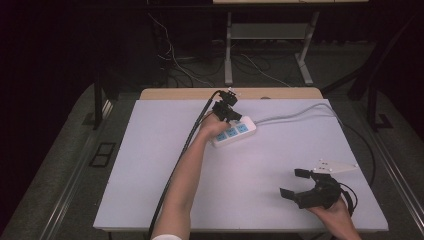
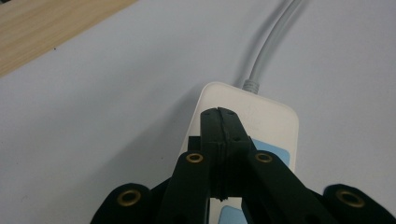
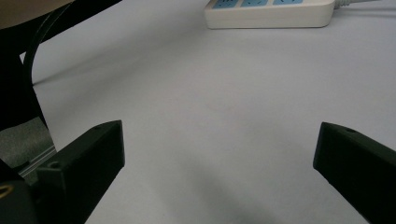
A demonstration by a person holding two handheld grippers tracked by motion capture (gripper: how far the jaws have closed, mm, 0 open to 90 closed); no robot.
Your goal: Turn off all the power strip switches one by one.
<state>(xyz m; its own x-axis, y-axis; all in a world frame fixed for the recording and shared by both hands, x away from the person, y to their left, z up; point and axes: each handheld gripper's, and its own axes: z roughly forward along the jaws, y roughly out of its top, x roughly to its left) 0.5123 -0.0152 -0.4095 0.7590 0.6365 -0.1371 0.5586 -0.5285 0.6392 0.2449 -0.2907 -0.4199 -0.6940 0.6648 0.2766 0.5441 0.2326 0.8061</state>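
While the left gripper [image 2: 219, 112] hangs over the white power strip [image 1: 233, 133] with its jaws pressed together and nothing between them, the work in hand looks like pressing something on the strip's top, most likely a switch at the cable end, though no button can be made out under the black tips. The strip lies toward the far middle of the white table [image 1: 150, 165], slanted, with its grey cable [image 1: 300, 112] running off to the right; its blue socket faces [image 1: 231, 132] show just beside the gripper in the high view. In the left gripper view the closed tips sit over the strip's white end, near where the cable enters, and whether they already touch the plastic cannot be told. The right gripper [image 1: 296, 183] rests near the table's front right corner, well apart from the strip, its jaws spread wide and empty. The next move, as a judgement, calls for a short, straight push down with the closed tips, kept centred on the strip's end so it does not skid or tip; the free right gripper could steady the body if it slides.
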